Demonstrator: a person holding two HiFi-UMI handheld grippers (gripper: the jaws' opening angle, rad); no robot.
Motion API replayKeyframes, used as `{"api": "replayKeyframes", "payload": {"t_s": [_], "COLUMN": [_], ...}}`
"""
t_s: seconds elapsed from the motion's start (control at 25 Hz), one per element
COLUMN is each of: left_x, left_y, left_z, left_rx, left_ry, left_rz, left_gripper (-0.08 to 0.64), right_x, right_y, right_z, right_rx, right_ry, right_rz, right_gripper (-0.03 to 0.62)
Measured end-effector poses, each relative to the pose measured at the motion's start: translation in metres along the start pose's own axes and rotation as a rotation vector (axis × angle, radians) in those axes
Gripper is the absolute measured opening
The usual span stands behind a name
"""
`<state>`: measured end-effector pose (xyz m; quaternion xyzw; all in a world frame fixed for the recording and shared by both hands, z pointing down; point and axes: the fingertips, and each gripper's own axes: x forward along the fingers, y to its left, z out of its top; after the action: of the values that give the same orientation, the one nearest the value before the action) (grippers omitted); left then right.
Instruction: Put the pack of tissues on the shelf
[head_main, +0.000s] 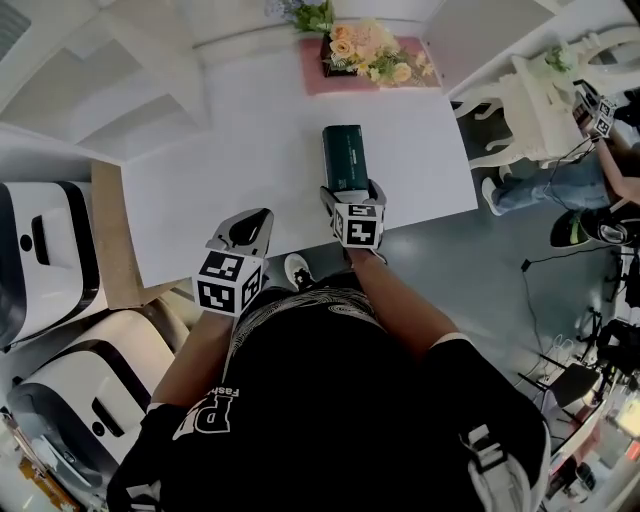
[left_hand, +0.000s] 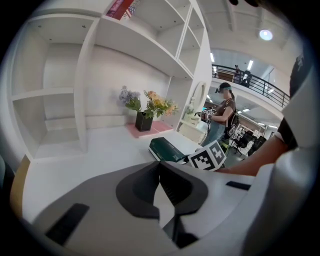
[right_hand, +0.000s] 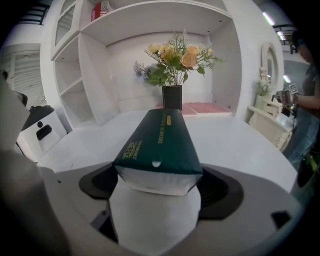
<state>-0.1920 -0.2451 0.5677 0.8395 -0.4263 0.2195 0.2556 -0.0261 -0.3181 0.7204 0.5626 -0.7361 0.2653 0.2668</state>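
The dark green pack of tissues (head_main: 344, 156) lies flat on the white table (head_main: 220, 160), its long side pointing away from me. My right gripper (head_main: 352, 194) sits at the pack's near end with its jaws spread wide, one on each side of it. In the right gripper view the pack (right_hand: 159, 145) fills the gap between the dark pads (right_hand: 95, 182), which do not visibly squeeze it. My left gripper (head_main: 249, 229) hovers over the table's near edge, left of the pack, its jaws together and empty (left_hand: 161, 172). The white shelf unit (head_main: 110, 90) stands at the table's left and back.
A black vase of flowers (head_main: 365, 45) on a pink mat stands at the table's far edge. White machines (head_main: 45, 260) sit at the left beside the table. At the right are a white dresser (head_main: 530, 105) and a person (head_main: 600, 170).
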Motion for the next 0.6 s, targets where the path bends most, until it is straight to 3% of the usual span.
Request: {"api": "replayKeyframes", "payload": {"t_s": [0.36,0.6], "left_x": [-0.002,0.008], "left_y": [0.001,-0.011], "left_z": [0.000,0.018], "left_rx": [-0.030,-0.040], "left_ry": [0.003,-0.024], "left_rz": [0.055,0.072], "left_gripper": [0.014,0.014], "right_x": [0.018,0.015], "right_y": [-0.009,-0.019], "right_z": [0.009,0.013], "right_rx": [-0.106,-0.156], "right_ry": [-0.028,0.021], "right_rz": [0.016,0.102], "right_gripper": [0.466,0.462]}}
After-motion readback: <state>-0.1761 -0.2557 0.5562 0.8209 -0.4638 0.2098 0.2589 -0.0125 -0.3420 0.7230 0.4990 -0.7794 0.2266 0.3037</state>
